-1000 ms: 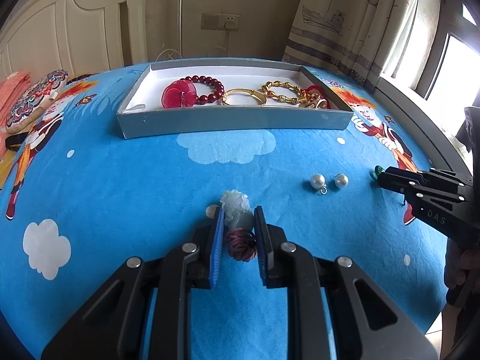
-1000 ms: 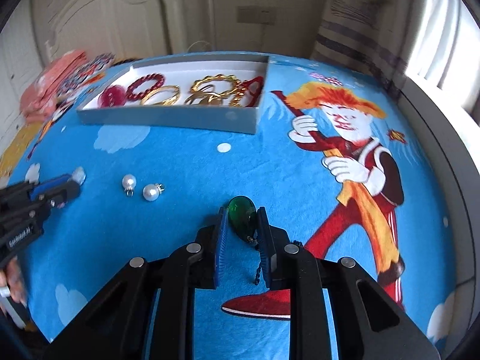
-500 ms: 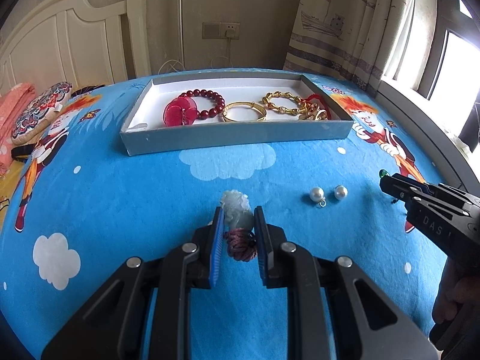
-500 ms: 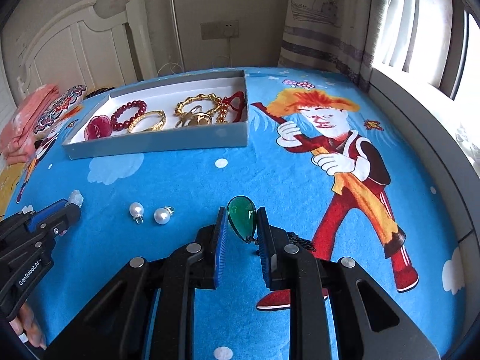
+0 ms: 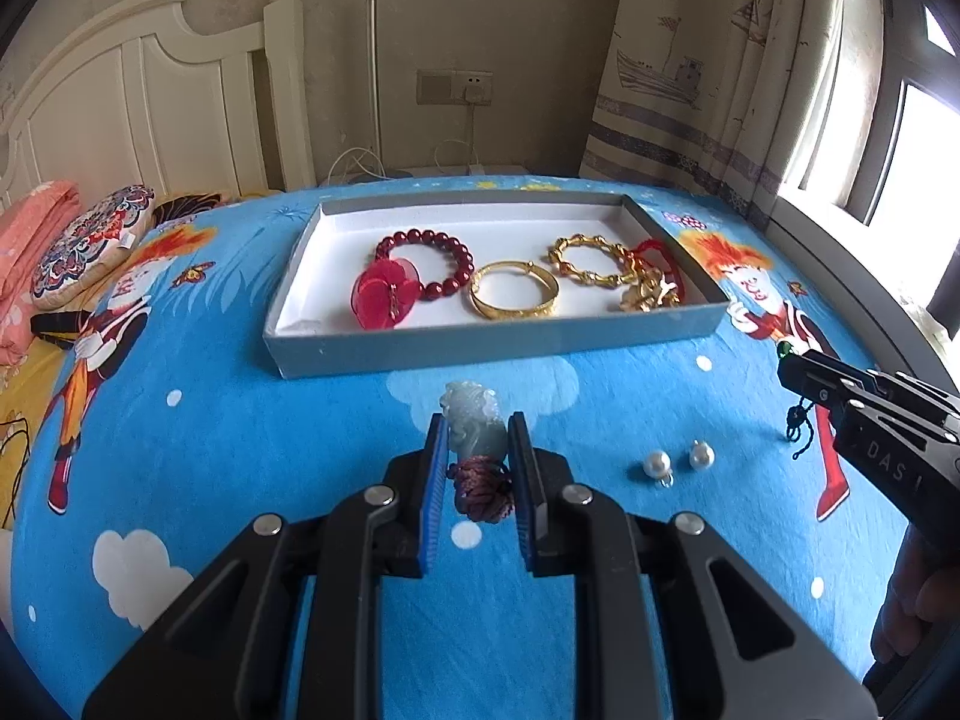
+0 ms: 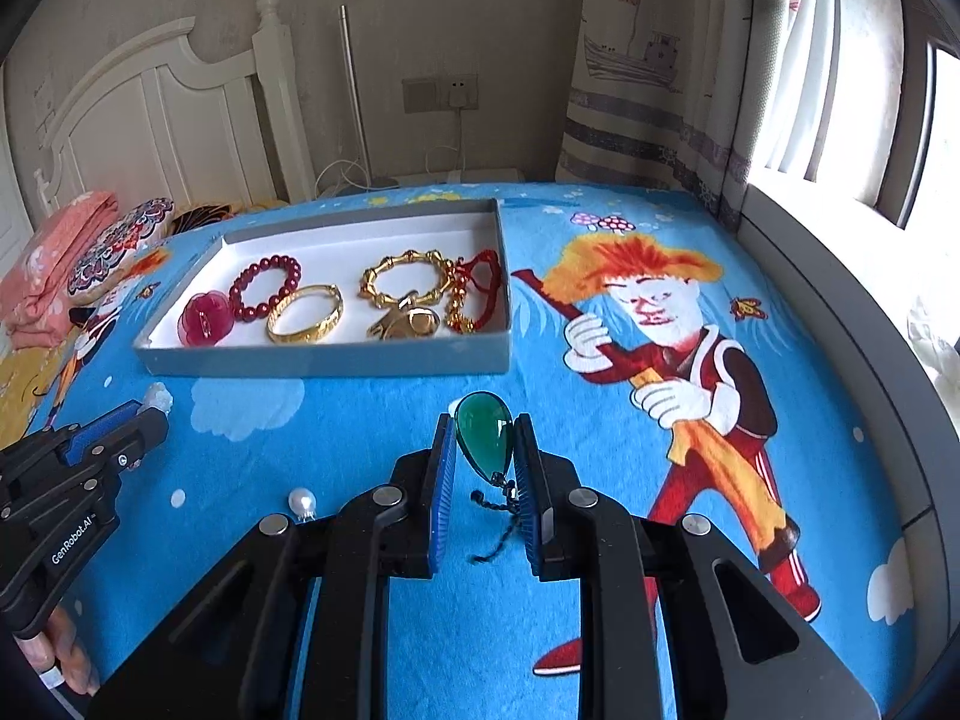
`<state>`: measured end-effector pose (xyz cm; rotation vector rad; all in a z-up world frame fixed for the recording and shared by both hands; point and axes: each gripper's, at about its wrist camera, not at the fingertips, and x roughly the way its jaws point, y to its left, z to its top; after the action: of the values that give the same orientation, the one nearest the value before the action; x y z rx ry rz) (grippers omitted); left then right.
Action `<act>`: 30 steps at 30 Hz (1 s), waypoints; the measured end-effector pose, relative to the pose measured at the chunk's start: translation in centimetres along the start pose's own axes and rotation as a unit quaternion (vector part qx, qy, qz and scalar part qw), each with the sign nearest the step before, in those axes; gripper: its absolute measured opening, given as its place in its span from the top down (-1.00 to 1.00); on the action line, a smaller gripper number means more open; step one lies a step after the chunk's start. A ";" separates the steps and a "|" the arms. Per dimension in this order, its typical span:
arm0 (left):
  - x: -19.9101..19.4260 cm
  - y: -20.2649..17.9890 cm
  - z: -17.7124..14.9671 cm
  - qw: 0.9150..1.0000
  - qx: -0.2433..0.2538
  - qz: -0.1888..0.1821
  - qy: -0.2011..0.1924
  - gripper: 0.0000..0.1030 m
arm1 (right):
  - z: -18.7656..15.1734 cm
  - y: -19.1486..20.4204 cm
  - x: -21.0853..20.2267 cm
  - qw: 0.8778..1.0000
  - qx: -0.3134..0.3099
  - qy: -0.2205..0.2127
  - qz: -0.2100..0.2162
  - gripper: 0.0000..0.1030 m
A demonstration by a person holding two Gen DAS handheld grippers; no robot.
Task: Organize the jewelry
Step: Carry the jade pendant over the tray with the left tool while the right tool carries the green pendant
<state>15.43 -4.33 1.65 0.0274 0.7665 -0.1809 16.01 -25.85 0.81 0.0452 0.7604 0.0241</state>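
Observation:
My left gripper (image 5: 478, 438) is shut on a pale jade pendant (image 5: 471, 423) with a dark red knotted cord (image 5: 482, 489), held above the blue sheet in front of the grey jewelry box (image 5: 480, 342). My right gripper (image 6: 485, 441) is shut on a green teardrop pendant (image 6: 483, 432) whose dark cord (image 6: 501, 525) hangs below. The box (image 6: 336, 357) holds a red bead bracelet (image 5: 429, 261), a red flower charm (image 5: 384, 294), a gold bangle (image 5: 513, 300) and a gold chain bracelet (image 5: 594, 261). Two pearl earrings (image 5: 678, 461) lie on the sheet to the right.
The blue cartoon bedsheet (image 5: 210, 420) covers the bed. Pillows and a pink blanket (image 5: 66, 240) lie at the far left by the white headboard (image 5: 150, 120). A curtain (image 5: 720, 72) and window are on the right. A hand (image 6: 60, 654) holds the left gripper.
Both grippers have lifted with their pendants and moved toward the box, which now looks closer and more from above. One pearl is now hidden behind my right gripper.

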 end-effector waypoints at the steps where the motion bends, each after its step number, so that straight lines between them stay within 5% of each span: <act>1: 0.1 0.1 0.3 1.000 0.000 0.001 -0.002 0.62 | 0.2 0.1 0.1 1.000 0.000 -0.001 0.000 0.61; 30: 3.4 2.5 10.0 0.999 0.007 0.020 -0.044 0.62 | 10.0 4.5 2.7 0.998 -0.015 -0.052 0.027 0.61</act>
<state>25.16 -3.35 6.38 0.0475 0.6767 -0.1478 24.80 -21.57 6.39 0.0385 0.6537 0.0832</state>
